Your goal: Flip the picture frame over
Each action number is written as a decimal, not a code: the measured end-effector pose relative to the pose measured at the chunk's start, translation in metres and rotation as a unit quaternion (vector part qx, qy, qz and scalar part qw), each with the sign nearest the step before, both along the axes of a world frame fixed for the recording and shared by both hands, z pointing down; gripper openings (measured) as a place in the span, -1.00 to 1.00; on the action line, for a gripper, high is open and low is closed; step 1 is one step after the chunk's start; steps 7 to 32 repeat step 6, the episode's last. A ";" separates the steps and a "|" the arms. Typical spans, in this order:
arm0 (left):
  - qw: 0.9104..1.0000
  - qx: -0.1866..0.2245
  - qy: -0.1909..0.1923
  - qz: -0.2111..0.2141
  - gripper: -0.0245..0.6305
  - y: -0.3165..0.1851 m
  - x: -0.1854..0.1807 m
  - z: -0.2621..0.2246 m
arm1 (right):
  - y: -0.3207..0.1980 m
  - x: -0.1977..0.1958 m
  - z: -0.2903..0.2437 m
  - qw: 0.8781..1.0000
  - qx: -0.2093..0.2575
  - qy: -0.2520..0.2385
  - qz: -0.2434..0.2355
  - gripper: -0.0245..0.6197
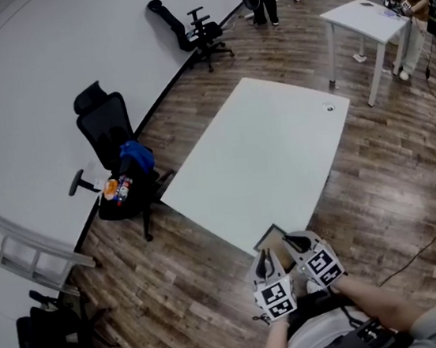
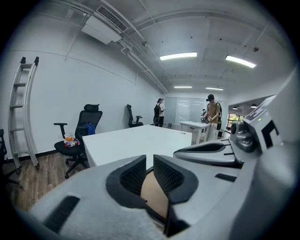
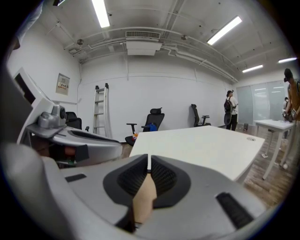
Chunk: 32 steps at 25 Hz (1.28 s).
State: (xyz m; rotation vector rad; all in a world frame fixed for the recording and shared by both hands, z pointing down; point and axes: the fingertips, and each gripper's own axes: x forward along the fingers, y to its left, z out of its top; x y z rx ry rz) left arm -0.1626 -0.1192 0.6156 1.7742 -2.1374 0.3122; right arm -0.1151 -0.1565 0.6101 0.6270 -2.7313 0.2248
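Grippers of both hands meet at the near edge of the large white table (image 1: 270,146). Between them is the rectangular picture frame (image 1: 272,240), which has a thin dark border. The side that we see is a plain tan-brown board, like cardboard. In the head view the frame is at the table's near edge, just in front of the person, with its far corner over the white top. We cannot tell whether it rests on the table or is lifted a little off it.

The left gripper (image 1: 264,260) has the frame's near-left part. In the left gripper view its two black ribbed pads (image 2: 133,176) stand a small way apart. The tan board with its dark rim fills the gap between them, so this gripper is clamped on the frame. The right gripper (image 1: 294,242) grips the near-right part. In the right gripper view its jaws are nearly together, and the tan board comes out edge-on from between the pads. The two grippers are just beside each other, each with its marker cube towards the person.

Beside the table, a black office chair (image 1: 116,155) with a blue bag (image 1: 136,154) on its seat stands on the wooden floor (image 1: 217,289). A metal ladder (image 1: 20,243) leans against the white wall (image 1: 24,91).
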 end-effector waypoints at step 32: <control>1.000 0.000 -0.003 0.000 -0.78 -0.001 -0.001 -0.001 | -0.002 -0.001 0.000 1.000 0.000 -0.001 0.001 -0.84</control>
